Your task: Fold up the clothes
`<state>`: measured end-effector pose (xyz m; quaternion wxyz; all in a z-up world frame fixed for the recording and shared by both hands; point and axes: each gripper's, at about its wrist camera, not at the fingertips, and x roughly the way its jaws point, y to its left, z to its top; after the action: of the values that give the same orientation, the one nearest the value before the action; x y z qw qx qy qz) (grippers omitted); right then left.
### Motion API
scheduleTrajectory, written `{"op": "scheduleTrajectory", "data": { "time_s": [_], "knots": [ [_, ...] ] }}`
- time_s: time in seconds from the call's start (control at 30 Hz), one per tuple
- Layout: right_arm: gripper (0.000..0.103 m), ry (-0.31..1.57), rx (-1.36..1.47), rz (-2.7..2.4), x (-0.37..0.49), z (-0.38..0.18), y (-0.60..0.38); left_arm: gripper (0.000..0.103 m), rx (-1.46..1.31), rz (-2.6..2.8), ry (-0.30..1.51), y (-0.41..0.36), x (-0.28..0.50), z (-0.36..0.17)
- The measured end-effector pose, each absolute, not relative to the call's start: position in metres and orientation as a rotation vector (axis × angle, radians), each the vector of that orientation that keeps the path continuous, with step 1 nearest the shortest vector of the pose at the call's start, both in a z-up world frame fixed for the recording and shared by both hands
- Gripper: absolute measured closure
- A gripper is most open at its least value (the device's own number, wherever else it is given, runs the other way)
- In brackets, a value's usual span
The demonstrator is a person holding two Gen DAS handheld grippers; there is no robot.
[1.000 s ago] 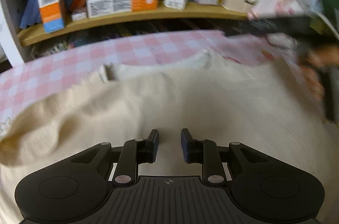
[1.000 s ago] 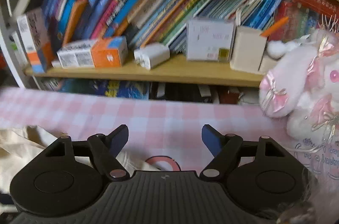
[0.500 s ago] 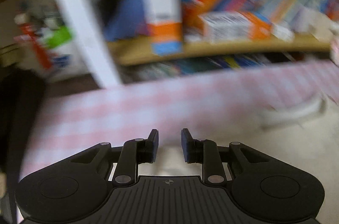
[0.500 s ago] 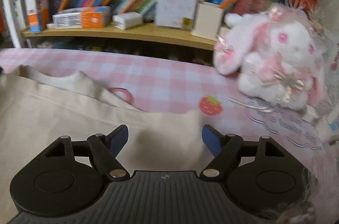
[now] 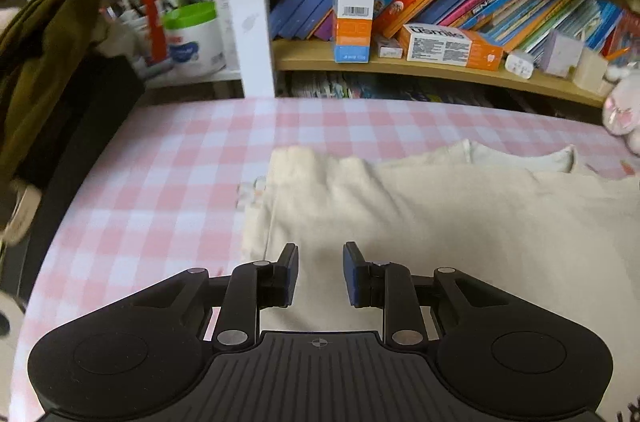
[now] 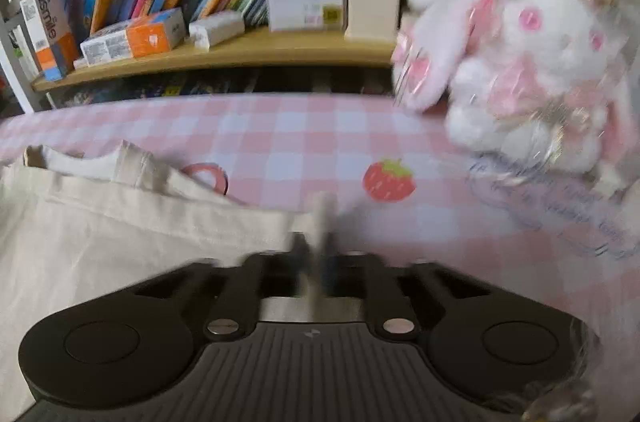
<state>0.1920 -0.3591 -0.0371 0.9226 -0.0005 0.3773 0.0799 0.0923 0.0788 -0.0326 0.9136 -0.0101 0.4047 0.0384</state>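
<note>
A cream garment [image 5: 440, 222] lies flat on the pink checked tablecloth [image 5: 168, 182], its neckline toward the bookshelf. My left gripper [image 5: 320, 274] hovers over the garment's left part, near its left edge; it is open with a narrow gap and nothing between the fingers. In the right wrist view the same garment [image 6: 120, 230] fills the lower left. My right gripper [image 6: 316, 250] is blurred, its fingers drawn together at the garment's right edge, and a strip of cream cloth stands up between them.
A white and pink plush rabbit [image 6: 520, 70] sits on the table at the right. A wooden shelf [image 5: 400, 66] with books and boxes runs along the back. A white post [image 5: 248, 2] and a dark jacket [image 5: 40, 70] stand at the left.
My right gripper went from wide open to shut on the garment's right edge. My left gripper swung left, then settled over the garment's left side, its gap unchanged.
</note>
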Motion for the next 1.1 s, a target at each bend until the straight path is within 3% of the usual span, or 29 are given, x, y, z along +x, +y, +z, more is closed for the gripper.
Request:
{"op": "scheduleTrajectory", "data": {
  "time_s": [0.2, 0.3, 0.33, 0.4, 0.5, 0.57, 0.73, 0.8, 1.1],
  "knots": [
    [0.098, 0.767, -0.047, 0.074, 0.191, -0.04, -0.356, 0.078, -0.053, 0.122, 0.838, 0.089, 0.072, -0.031],
    [0.071, 0.771, -0.075, 0.025, 0.191, -0.044, -0.354, 0.078, -0.068, 0.134, 0.823, 0.095, 0.066, -0.026],
    [0.053, 0.772, -0.084, 0.009, 0.192, -0.045, -0.353, 0.077, -0.068, 0.137, 0.821, 0.096, 0.064, -0.026],
    [0.048, 0.749, -0.081, -0.005, 0.184, -0.039, -0.355, 0.071, -0.077, 0.141, 0.816, 0.098, 0.059, -0.027],
    [0.025, 0.719, -0.086, 0.011, 0.161, -0.027, -0.353, 0.069, -0.094, 0.137, 0.807, 0.099, 0.049, -0.027],
    [0.02, 0.701, -0.116, 0.028, 0.144, -0.023, -0.347, 0.064, -0.093, 0.128, 0.798, 0.097, 0.042, -0.027],
    [0.001, 0.646, -0.114, 0.062, 0.098, -0.015, -0.328, 0.042, -0.057, 0.105, 0.745, 0.085, 0.021, -0.026],
    [0.0, 0.603, -0.124, 0.059, 0.08, -0.014, -0.316, 0.035, -0.052, 0.104, 0.728, 0.084, 0.012, -0.025],
    [0.0, 0.61, -0.215, -0.01, 0.011, -0.029, -0.27, 0.034, -0.172, 0.05, 0.748, 0.1, -0.036, -0.033]
  ]
}}
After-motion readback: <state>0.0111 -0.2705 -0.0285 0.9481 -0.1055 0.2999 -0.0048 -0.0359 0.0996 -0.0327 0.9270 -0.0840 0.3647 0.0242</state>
